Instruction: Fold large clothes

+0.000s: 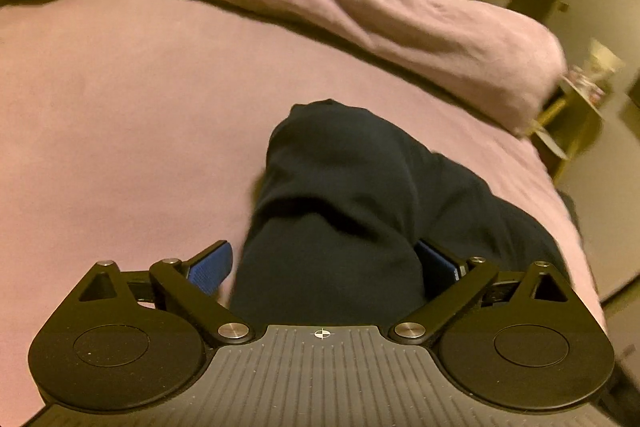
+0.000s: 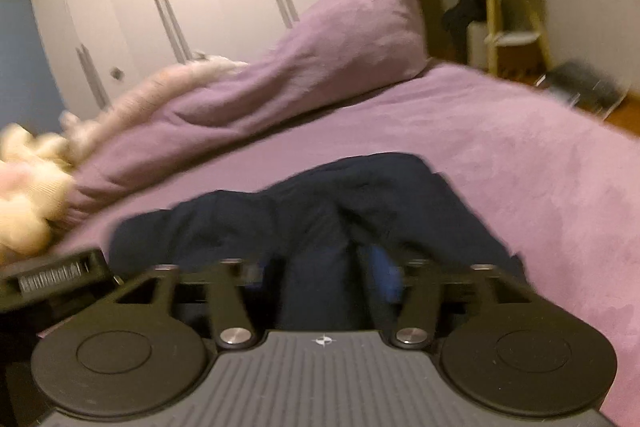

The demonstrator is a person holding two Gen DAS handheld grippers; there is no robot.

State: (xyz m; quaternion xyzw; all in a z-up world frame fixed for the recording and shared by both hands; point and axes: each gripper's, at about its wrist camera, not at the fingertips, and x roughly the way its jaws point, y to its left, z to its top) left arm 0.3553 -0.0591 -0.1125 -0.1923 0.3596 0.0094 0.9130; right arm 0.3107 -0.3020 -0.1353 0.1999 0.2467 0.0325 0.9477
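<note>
Your left gripper (image 1: pixel 326 267) – jaws wide, navy garment (image 1: pixel 360 187) bunched between them. Your right gripper (image 2: pixel 320 275) clamps the garment, on the purple bed (image 2: pixel 520 155).

The left claw (image 1: pixel 326 269) points forward and slightly down, its jaws spread wide, blue pads (image 1: pixel 211 267) on either side of a thick fold of dark garment (image 1: pixel 340 195) that fills the gap. The right claw (image 2: pixel 320 279) is tilted, its jaws drawn in much closer, pinching a bunch of the same garment.
</note>
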